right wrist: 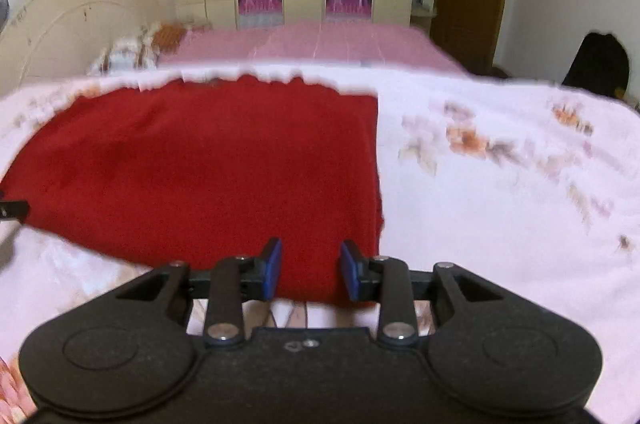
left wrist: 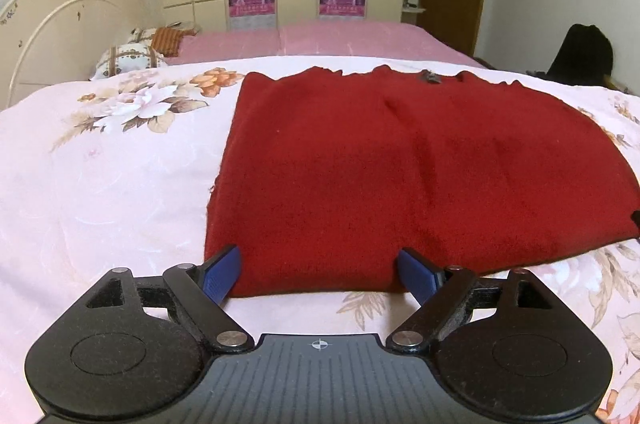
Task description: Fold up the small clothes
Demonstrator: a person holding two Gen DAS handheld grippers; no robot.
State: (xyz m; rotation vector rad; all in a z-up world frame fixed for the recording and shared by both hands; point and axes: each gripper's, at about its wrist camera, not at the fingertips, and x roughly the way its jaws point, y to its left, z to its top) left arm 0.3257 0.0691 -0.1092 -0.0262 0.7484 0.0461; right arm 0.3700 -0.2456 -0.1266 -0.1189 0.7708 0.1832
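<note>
On the bed [left wrist: 100, 183], over a pale floral quilt, a red knit [left wrist: 400, 175] lies spread flat, roughly rectangular, its near hem toward both cameras and its ragged far edge toward the pink sheet [left wrist: 340, 39] beyond. Laid out smooth like this it reads as ready for a fold, probably near hem carried to the far edge. Left hand-held gripper [left wrist: 318, 274]: jaws wide apart, blue pads straddling the near hem close to the knit's left corner, cloth between them but not pinched. Right hand-held gripper [right wrist: 310, 274]: jaws parted more narrowly, set over the hem close to the right corner [right wrist: 372, 248]; nothing clamped as far as the view shows, though the picture is smeared by motion blur. Placement at the two near corners makes sense: a grip at each end would keep the hem straight when lifted. Both tools are held low and nearly level, pointing forward across the garment, side by side; a black sliver at the left edge of the right view is likely part of the left tool. Judged stage: early, pre-grasp. Risk: knit is thick and may sag at mid-hem.
</note>
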